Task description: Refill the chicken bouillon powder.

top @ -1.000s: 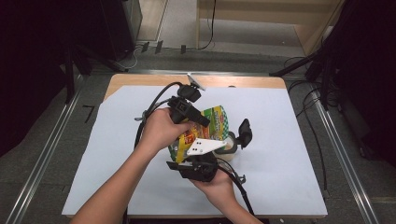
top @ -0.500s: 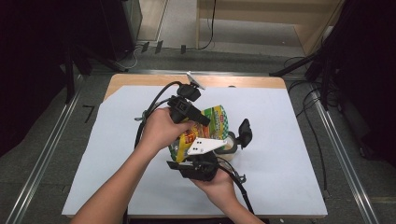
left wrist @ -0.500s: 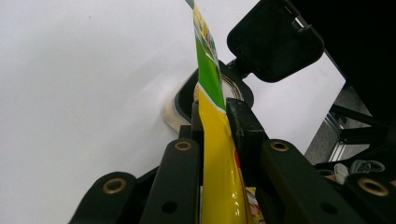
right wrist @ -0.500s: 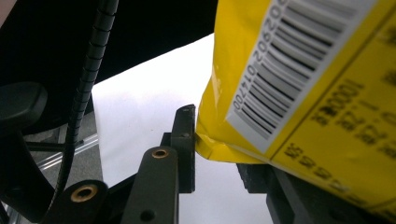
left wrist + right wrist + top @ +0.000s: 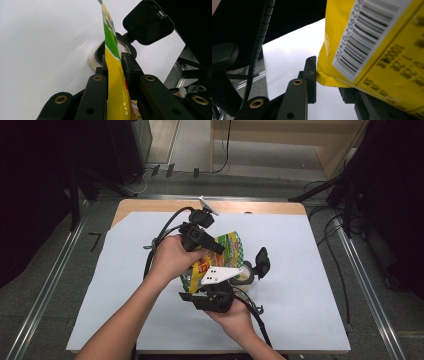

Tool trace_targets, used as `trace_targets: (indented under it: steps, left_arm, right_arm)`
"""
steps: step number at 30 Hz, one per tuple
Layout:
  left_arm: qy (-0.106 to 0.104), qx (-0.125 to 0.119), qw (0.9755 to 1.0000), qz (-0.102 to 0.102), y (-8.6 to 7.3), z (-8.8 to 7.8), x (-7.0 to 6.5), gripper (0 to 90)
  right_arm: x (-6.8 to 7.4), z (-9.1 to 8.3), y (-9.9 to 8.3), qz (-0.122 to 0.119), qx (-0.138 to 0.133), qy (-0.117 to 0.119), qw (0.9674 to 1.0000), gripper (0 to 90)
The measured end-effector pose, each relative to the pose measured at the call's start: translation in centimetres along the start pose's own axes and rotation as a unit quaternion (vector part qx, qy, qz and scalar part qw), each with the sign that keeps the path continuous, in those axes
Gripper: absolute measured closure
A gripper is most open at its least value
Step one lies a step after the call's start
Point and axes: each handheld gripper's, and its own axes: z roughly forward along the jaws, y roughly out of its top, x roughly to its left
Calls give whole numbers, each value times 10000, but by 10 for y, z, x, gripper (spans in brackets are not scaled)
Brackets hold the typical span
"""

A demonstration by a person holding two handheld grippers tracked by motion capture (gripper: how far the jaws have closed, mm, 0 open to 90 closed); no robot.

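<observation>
Barcode digits (partly legible) "2902 01470" on the yellow bag (image 5: 387, 50).

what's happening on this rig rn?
A person holds a yellow and green snack bag above the white table cover with both tools. The left tool is clamped on the bag's thin edge; the right tool grips a lower corner near the barcode. Beneath the bag sits a small round container with its black hinged lid flipped open.

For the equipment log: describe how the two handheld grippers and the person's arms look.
Both grippers, the left gripper and the right gripper, are black, with flat linkage arms joined by brass-coloured rivets and blocky black pads. A black ribbed cable trails from each. A white three-cornered plate bears dark dots. The forearms are bare, with no sleeves.
</observation>
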Motion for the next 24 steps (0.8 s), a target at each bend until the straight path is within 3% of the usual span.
trace_targets:
  steps: [24]
  left_arm:
    - [5,8,10000,-6,1,2,0,821]
  right_arm:
    - [0,0,0,19,16,-25,10000,722]
